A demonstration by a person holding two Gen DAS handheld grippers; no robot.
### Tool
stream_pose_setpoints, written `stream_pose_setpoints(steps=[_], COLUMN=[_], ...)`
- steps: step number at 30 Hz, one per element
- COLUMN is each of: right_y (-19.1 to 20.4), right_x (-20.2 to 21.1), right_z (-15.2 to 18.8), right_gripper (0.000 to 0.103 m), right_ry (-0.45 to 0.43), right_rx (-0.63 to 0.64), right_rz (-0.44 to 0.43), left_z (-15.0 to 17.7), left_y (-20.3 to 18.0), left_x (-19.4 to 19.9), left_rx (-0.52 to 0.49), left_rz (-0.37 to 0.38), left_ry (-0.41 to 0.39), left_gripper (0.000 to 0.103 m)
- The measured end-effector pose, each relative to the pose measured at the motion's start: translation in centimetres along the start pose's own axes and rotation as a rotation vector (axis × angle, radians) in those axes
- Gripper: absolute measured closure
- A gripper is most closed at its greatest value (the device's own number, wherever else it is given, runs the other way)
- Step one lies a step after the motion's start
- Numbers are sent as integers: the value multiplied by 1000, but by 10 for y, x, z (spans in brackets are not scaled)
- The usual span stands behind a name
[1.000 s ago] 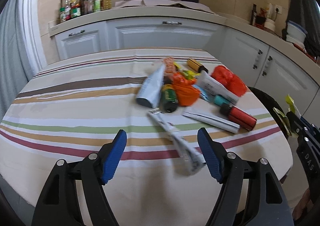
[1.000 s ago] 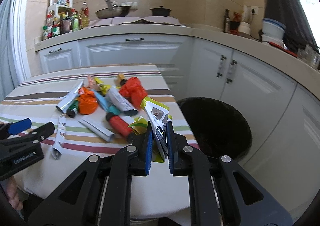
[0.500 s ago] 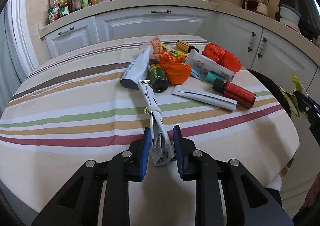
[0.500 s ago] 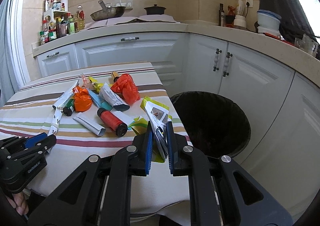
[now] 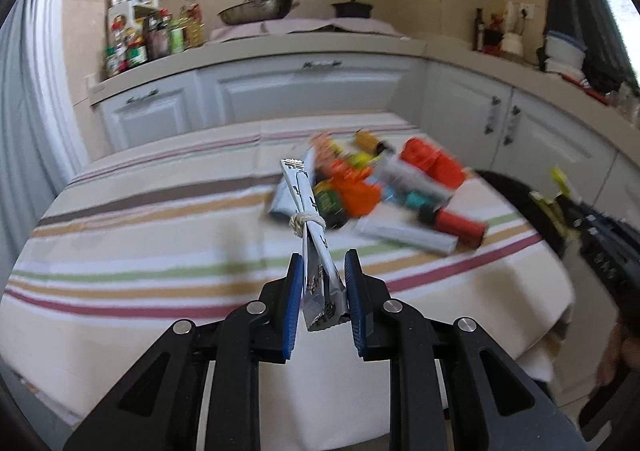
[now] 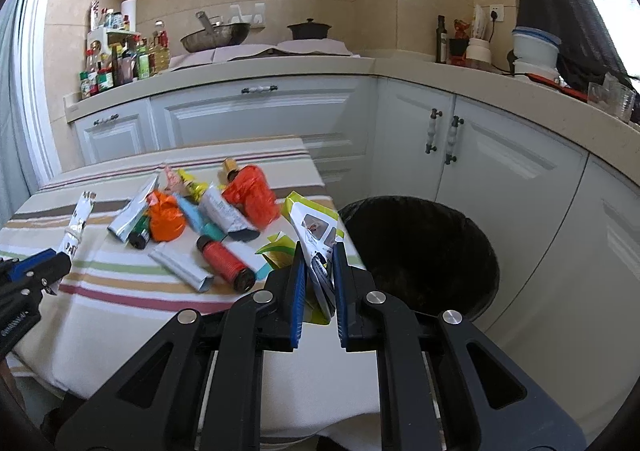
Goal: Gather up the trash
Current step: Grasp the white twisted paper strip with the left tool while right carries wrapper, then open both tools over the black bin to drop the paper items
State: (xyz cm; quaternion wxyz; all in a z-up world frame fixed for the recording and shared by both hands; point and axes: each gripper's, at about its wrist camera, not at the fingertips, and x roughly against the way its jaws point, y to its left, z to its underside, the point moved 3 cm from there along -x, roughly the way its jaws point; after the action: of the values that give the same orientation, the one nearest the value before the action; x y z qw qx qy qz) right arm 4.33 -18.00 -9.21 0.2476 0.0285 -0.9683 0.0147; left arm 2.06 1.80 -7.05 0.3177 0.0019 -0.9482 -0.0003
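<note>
The knotted white wrapper [image 5: 310, 235] is clamped at its lower end in the left gripper [image 5: 322, 291] and is raised above the striped table [image 5: 140, 251]. The right gripper [image 6: 318, 283] is closed on a green-and-white pouch [image 6: 316, 227], just beside the black-lined trash bin [image 6: 420, 251]. Remaining litter lies on the table left of the bin. Carry each item fully over the bin rim before releasing; maintain clamping force in transit, as the long wrapper may swing.

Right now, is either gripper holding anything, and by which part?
Left gripper pinches the near end of a white wrapper tied with string. Right gripper clamps the lower end of a yellow-green and white pouch.
</note>
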Motion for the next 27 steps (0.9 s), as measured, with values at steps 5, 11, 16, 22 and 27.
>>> stream_pose_setpoints(steps=[5,11,16,22,27], right_y=[-25,-71,-103,-135,-158], right_x=[-3,-15,-34,-58,-84], right_z=[-15,-35,-44,-48,-46], right_gripper=[90,90,90,90,90], right_ry=[-22,-41,-36,-21,2], right_rx=[-30,-84,-116,-137,-161], right_rz=[45,103,138,169,189], left_z=[-31,-61,-72,-80,-84], left_y=[-35,-90,-131,-177,-204], left_x=[-8,-23,-46,-78,-108], left_rx=[-33,-106,-156,-221,-269], left_rz=[95,185,252,290,303], left_ry=[-47,-94,-59,-25,10], left_gripper=[81,81,81,80,79])
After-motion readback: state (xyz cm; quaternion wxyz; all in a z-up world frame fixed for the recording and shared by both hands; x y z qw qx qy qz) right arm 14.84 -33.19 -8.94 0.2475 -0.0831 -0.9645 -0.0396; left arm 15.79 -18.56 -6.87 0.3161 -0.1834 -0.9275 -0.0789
